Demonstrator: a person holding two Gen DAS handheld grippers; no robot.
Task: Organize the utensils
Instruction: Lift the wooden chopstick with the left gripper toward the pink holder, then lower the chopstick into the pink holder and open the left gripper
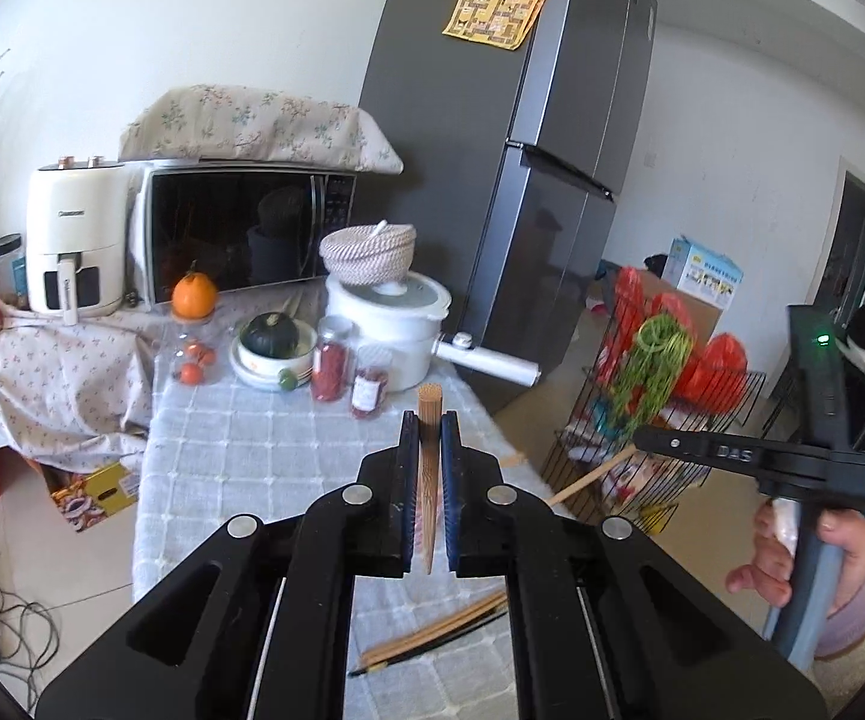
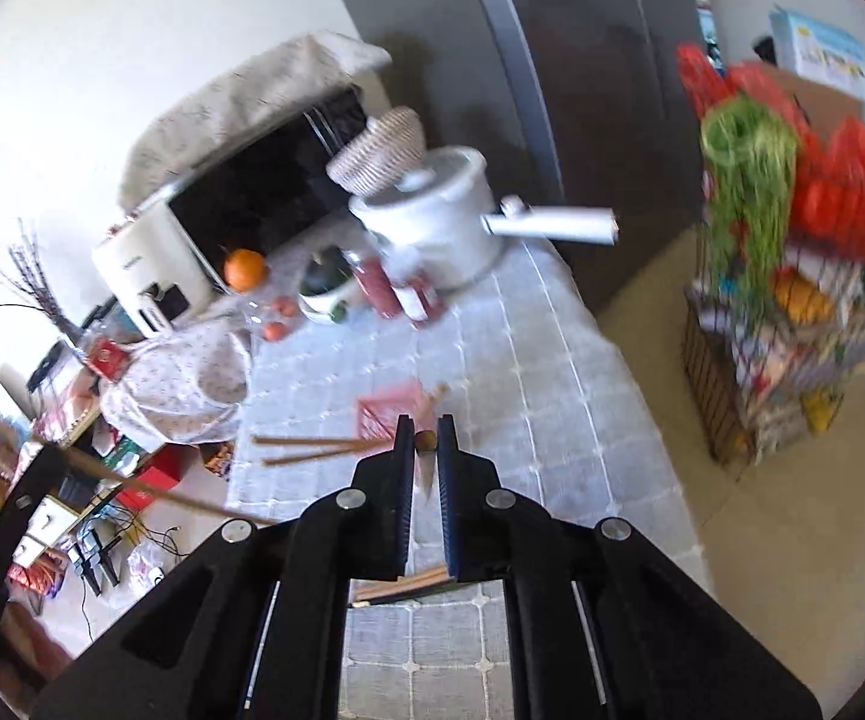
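Note:
My left gripper (image 1: 429,420) is shut on a wooden chopstick (image 1: 428,468) that stands up between its pads, above the checked tablecloth. My right gripper (image 2: 425,429) is shut on another wooden chopstick (image 2: 425,441), seen end-on between its pads. That right gripper also shows in the left wrist view (image 1: 642,438), holding its chopstick (image 1: 588,480) slanted over the table's right edge. Several loose chopsticks (image 1: 432,636) lie on the cloth under my left gripper. Two more chopsticks (image 2: 306,447) lie beside a red slotted holder (image 2: 387,414) on the table.
At the table's far end stand a white pot (image 1: 390,312) with a woven basket (image 1: 369,252) on it, red jars (image 1: 330,366), a bowl with a squash (image 1: 270,342) and an orange (image 1: 194,295). A fridge (image 1: 522,150) and a wire rack (image 1: 642,396) stand to the right.

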